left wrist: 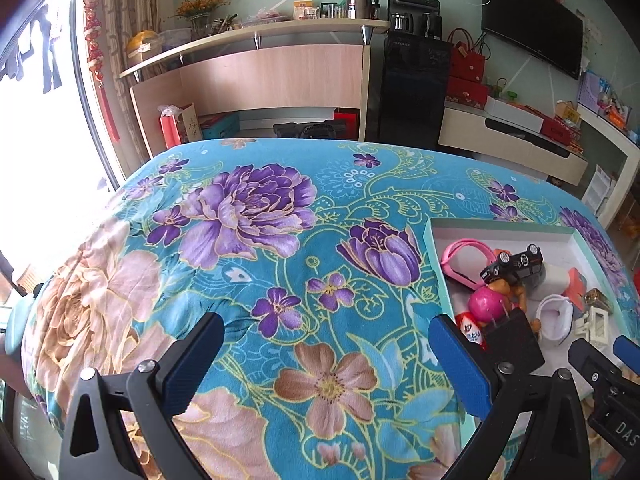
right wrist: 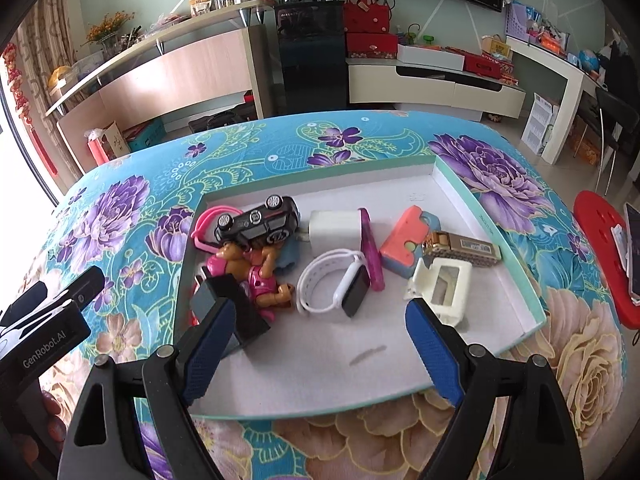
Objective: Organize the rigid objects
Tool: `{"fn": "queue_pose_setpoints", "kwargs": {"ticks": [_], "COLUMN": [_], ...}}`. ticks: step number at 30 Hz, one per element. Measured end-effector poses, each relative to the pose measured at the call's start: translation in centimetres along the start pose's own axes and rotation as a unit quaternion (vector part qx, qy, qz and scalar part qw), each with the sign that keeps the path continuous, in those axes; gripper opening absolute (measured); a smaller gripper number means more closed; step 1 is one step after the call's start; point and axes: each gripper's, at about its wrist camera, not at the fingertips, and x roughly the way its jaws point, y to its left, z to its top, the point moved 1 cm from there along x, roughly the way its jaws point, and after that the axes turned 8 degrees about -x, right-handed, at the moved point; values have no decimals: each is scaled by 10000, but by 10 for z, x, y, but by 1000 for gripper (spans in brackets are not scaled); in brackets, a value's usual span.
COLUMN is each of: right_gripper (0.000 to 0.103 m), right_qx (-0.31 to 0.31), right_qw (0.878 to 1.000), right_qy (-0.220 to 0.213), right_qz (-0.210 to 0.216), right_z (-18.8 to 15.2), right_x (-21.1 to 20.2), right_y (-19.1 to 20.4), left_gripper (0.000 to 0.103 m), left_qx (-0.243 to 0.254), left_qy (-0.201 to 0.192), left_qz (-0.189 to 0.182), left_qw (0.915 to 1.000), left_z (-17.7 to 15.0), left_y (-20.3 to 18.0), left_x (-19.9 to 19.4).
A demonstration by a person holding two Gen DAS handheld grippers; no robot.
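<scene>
A shallow box with a white floor and mint rim lies on the floral cloth. In it are a black toy car, a pink doll, a white smartwatch, a white charger, an orange and blue block, a gold module, a cream frame and a black block. My right gripper is open and empty over the box's near floor. My left gripper is open and empty over the cloth, left of the box.
A red stool with a phone on it stands at the right of the table. Beyond the table's far edge are a wooden counter, a black dispenser and a TV stand. A bright window is at the left.
</scene>
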Motion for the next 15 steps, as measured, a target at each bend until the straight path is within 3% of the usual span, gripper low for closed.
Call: {"fn": "queue_pose_setpoints", "kwargs": {"ticks": [15], "right_gripper": [87], "right_qx": [-427], "right_qw": [9990], "right_qy": [-107], "right_qz": [50], "right_z": [-42], "right_x": [-33], "right_y": [20], "left_gripper": [103], "left_qx": [457], "left_qy": [46], "left_qz": [9], "left_qw": [9989], "left_z": [-46], "left_y": [10], "left_x": [-31]}}
